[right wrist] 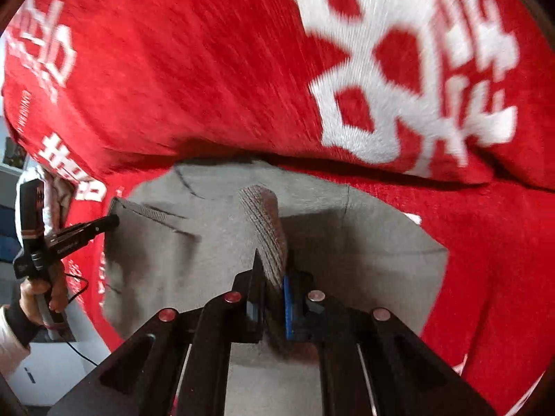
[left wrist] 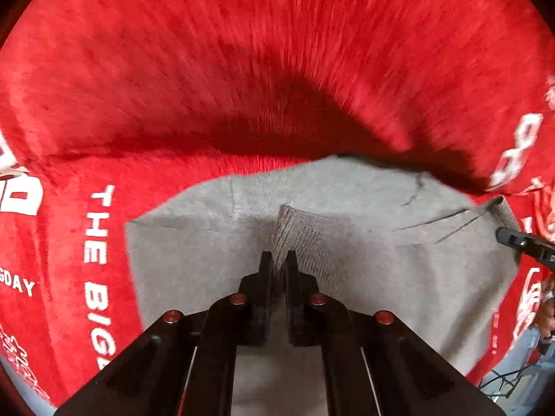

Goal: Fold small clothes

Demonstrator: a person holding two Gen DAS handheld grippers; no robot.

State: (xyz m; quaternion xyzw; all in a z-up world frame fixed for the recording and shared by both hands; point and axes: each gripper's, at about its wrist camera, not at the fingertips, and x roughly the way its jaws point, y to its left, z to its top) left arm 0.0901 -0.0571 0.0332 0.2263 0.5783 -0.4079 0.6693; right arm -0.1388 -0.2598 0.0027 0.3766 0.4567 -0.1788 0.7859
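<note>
Right in the middle of the red printed cloth point(left wrist: 242, 69) lies the grey garment point(left wrist: 194, 242), partly doubled over; left tool point(left wrist: 277, 260) and right tool point(right wrist: 274, 263) each pinch a ribbed hem corner point(right wrist: 263, 215), jaws nearly closed; I'd say halfway, more folds left.

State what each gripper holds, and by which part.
Both hold the grey garment: left gripper and right gripper each pinch a ribbed edge.

White "THE BIG" and "GDAY" on red cloth point(left wrist: 242, 52), other white characters blurred
</note>
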